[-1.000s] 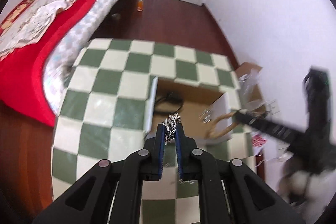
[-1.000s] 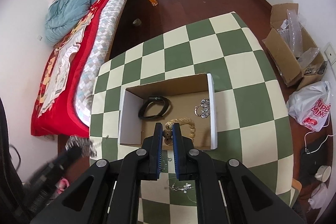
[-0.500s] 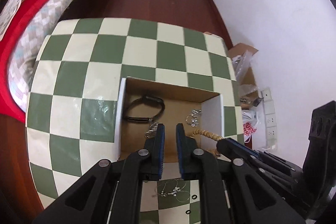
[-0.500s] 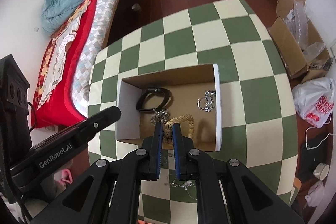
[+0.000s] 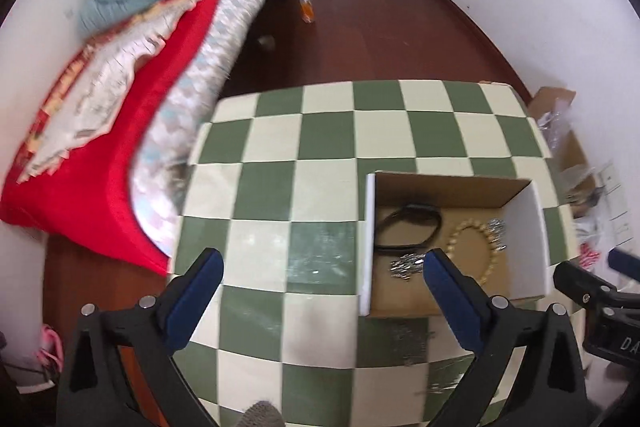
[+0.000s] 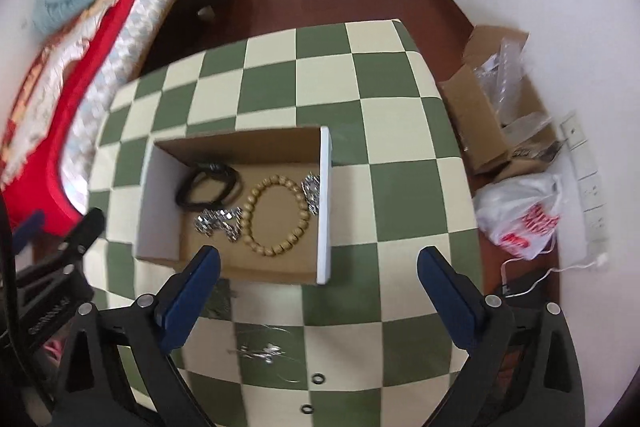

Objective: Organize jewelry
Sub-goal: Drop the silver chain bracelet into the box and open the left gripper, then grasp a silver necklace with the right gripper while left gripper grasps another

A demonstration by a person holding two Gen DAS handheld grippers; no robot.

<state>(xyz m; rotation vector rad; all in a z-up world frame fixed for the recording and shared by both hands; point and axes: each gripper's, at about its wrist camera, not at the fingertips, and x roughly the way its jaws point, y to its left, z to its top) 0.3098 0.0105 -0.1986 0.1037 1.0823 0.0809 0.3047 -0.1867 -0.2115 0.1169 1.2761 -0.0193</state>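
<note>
Nearest the right tongs [image 6: 318, 267], on the checkered surface [image 6: 400, 187], lie a thin silver necklace [image 6: 260, 350] and two small dark rings [image 6: 318, 379], not yet put away. The necklace looks light, limp and prone to tangle, so I would pinch it at its bunched pendant cluster; the rings are tiny and likely slippery, best nipped across the band. Both tongs are spread wide and hold nothing; the left tongs [image 5: 320, 265] hang over the surface beside the box. Farther on, the cardboard box [image 6: 325, 207] holds a wooden bead bracelet [image 6: 276, 215], a black band [image 6: 208, 187] and two silver chain pieces [image 6: 218, 221], all loose on its floor.
</note>
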